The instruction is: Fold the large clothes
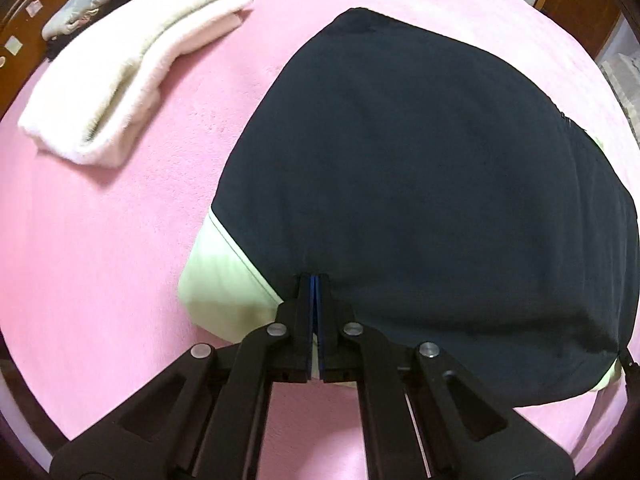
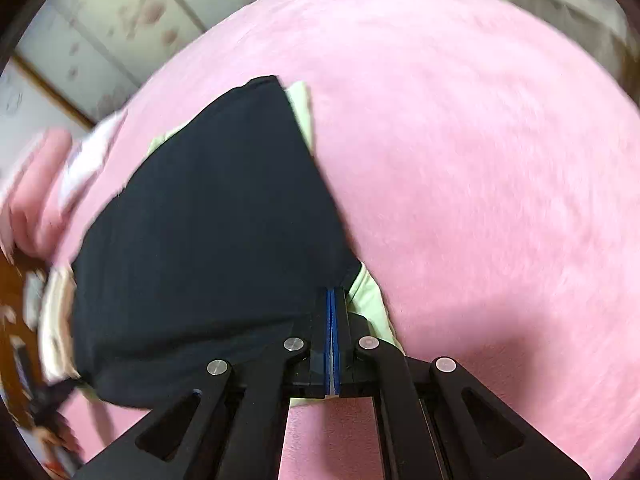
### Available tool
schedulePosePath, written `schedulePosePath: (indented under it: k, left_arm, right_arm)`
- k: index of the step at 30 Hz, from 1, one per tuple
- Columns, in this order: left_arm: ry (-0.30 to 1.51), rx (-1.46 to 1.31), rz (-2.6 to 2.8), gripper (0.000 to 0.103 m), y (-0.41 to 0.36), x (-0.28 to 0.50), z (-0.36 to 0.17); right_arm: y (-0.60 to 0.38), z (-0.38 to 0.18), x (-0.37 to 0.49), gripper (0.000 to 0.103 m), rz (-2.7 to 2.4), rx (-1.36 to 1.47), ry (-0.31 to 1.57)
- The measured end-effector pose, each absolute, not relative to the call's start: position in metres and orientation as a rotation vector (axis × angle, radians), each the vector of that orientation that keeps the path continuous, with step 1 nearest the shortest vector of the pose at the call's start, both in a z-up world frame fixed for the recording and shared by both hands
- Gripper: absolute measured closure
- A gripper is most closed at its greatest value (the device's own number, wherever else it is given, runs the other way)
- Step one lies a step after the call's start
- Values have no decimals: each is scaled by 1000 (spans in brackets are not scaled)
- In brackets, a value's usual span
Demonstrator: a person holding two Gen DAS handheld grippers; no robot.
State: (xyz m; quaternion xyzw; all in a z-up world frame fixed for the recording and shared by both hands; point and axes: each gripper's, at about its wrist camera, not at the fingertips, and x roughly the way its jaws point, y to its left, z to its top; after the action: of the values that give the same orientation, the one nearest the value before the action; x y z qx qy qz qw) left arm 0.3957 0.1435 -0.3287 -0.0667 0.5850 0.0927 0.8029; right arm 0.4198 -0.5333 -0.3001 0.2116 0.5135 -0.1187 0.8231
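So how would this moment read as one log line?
step: folding | left gripper: shut on dark garment | right gripper: shut on dark garment | surface: pink blanket

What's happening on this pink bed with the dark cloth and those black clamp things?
A person is folding a dark navy garment with pale green trim, spread on a pink blanket. Each hand works a black tool. The left tool and the right tool are both shut, each pinching the garment's near edge at a corner where the green shows. A folded cream towel lies off to the side, untouched. The right view is blurred, so little more can be told there.
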Motion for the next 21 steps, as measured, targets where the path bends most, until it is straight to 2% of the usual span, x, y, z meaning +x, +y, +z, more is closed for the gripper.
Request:
schedulePosePath:
  k: [3, 6, 11, 15, 21]
  left_arm:
    - [1225, -127, 113, 102, 119, 380, -314]
    - [1228, -175, -128, 102, 82, 359, -302]
    - [1244, -213, -378, 102, 29, 348, -302]
    - [1281, -187, -375, 102, 15, 384, -322]
    - [1218, -247, -335, 102, 29, 435, -327]
  right_arm:
    - [-511, -286, 432, 103, -206, 363, 1050]
    - [-487, -276, 440, 103, -50, 459, 963]
    - [-436, -318, 463, 103, 241, 655, 1083]
    - [-415, -359, 484, 103, 290, 611, 1200]
    - [-406, -382, 534, 103, 305, 662, 1130]
